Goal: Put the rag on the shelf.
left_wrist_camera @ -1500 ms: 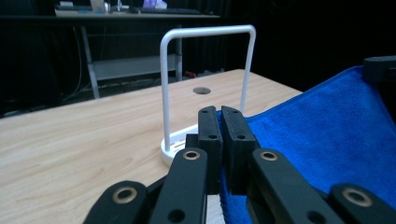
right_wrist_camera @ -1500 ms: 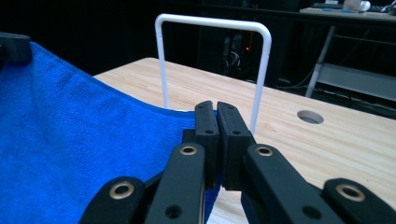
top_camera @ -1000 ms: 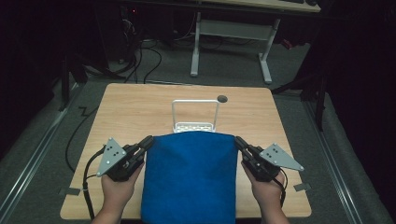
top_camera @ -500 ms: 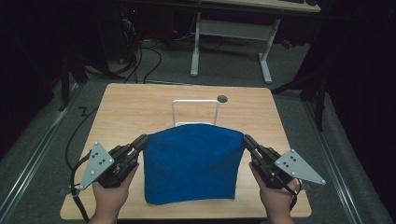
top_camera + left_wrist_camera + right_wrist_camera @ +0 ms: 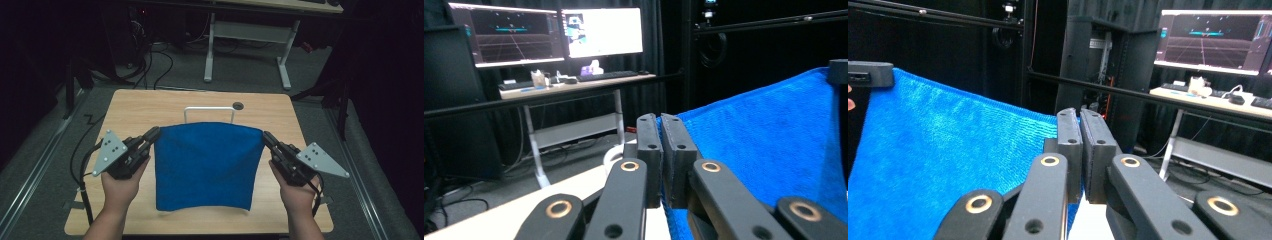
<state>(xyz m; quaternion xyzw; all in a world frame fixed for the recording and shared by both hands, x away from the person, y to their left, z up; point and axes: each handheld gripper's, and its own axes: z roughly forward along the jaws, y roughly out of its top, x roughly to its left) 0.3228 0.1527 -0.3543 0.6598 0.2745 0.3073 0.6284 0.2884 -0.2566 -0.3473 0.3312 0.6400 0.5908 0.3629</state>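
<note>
Both grippers, L (image 5: 152, 135) & R (image 5: 266, 137), clenched on top corners, had raised soft, light blue cloth (image 5: 205, 165) off tabletop (image 5: 150, 107); corners gave best hold.

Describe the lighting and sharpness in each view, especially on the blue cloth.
High view: the table is lit, the room around it dark; the blue cloth is evenly lit and fairly sharp. Left gripper view: monitors glare bright; near jaws soft. Right gripper view: dark background, cloth weave crisp.

Pretty dim room, only the table (image 5: 150, 107) is lit from above. Monitors (image 5: 601, 31) glare white, and the close-up fingers (image 5: 649, 150) look slightly soft.
</note>
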